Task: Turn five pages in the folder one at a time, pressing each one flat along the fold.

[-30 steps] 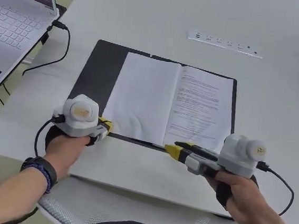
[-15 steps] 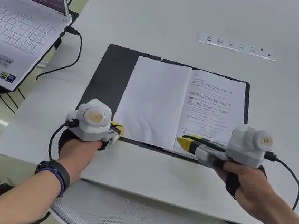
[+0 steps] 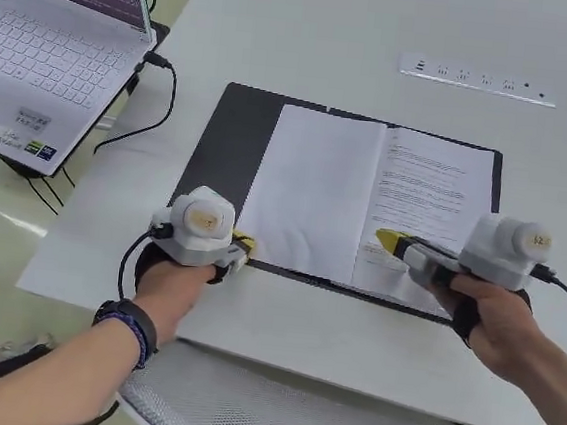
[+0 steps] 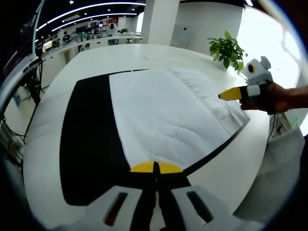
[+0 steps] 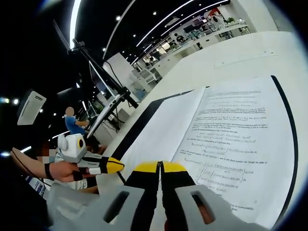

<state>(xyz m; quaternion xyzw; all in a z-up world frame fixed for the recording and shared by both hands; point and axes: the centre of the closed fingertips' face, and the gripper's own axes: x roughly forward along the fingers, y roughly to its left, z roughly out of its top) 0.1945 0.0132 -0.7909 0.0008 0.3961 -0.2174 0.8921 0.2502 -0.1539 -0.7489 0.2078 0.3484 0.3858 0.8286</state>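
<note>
The folder (image 3: 225,137) lies open near the front edge of the table (image 3: 311,34). The left gripper (image 3: 244,241) and right gripper (image 3: 386,241) have jaws closed, holding nothing. Pinch just one printed page (image 3: 437,187), then turn it slowly

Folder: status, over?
Left tongs shut at blank page's near corner. Right tongs shut, low on printed page beside the fold. Folder open. Laptop off left, apart.
</note>
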